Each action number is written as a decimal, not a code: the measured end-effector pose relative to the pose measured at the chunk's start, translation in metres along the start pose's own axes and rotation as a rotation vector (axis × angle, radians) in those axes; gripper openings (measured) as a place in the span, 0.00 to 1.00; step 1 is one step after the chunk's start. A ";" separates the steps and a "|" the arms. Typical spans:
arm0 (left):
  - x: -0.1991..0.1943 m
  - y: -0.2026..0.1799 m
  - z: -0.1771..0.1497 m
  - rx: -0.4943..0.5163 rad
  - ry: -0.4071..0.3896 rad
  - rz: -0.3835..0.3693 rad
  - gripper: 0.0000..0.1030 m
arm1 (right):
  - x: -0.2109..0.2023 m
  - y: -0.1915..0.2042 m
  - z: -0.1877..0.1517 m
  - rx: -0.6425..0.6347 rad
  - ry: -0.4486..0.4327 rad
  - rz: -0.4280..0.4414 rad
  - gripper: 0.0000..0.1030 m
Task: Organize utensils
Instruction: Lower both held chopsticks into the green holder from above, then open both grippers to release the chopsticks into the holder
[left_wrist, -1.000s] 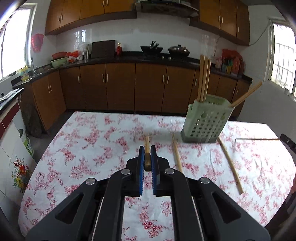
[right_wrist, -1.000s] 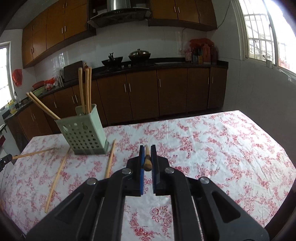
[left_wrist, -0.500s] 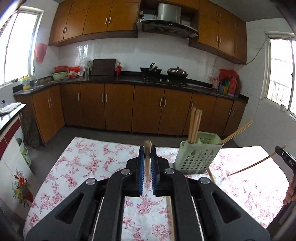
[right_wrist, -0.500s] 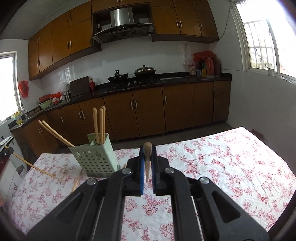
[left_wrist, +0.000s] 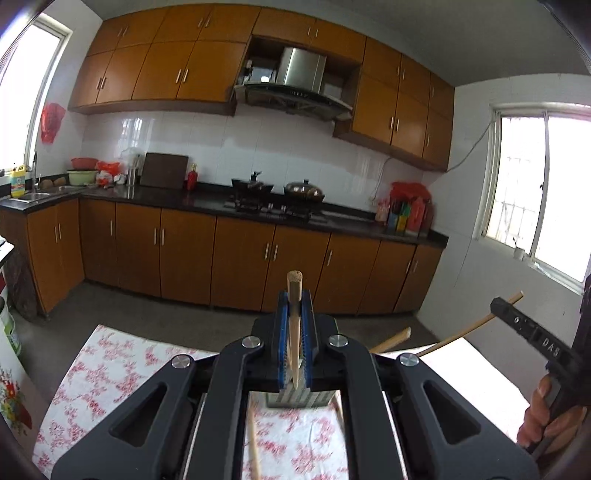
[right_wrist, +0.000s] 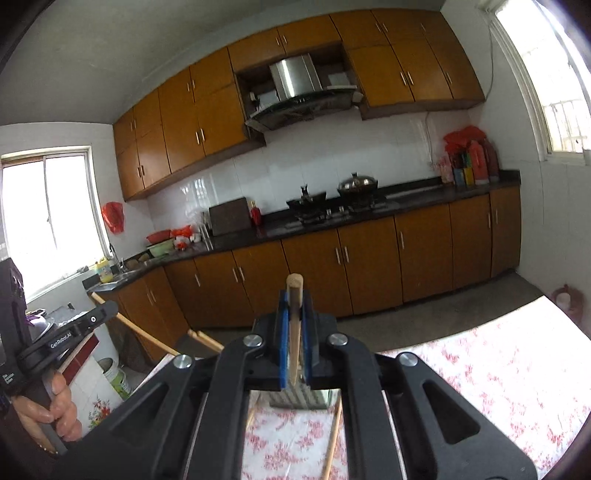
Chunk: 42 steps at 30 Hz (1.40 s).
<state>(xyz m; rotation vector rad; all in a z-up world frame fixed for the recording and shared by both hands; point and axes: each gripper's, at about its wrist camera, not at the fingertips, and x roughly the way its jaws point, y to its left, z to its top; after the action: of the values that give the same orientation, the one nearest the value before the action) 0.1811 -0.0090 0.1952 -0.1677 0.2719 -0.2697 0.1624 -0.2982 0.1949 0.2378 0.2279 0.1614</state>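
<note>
My left gripper is shut on a wooden chopstick that stands upright between the blue pads. My right gripper is shut on another wooden chopstick, also upright. Both are raised above the table, over the green utensil basket, of which only the base shows below the jaws; it also shows in the right wrist view. Loose chopsticks lie on the floral tablecloth beside the basket. The right gripper appears at the right edge of the left wrist view.
The table with the red floral cloth lies below. Chopsticks in the basket stick out sideways. Kitchen cabinets and a stove counter stand beyond the table. Another loose chopstick lies right of the basket.
Both grippers have lifted and tilted up with their chopsticks, from near the tabletop to above the basket. The basket has dropped from view behind the jaws.
</note>
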 end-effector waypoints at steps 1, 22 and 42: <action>0.003 -0.003 0.004 -0.013 -0.012 -0.004 0.07 | 0.003 0.003 0.004 -0.007 -0.016 -0.003 0.07; 0.089 -0.005 -0.023 -0.050 0.010 0.060 0.07 | 0.115 0.004 -0.011 -0.014 0.119 -0.049 0.07; 0.024 0.031 -0.041 -0.059 0.065 0.101 0.33 | 0.052 -0.055 -0.071 0.039 0.170 -0.235 0.20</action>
<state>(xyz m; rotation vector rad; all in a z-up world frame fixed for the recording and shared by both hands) 0.1995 0.0086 0.1443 -0.2030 0.3521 -0.1672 0.2027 -0.3265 0.1035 0.2340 0.4254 -0.0559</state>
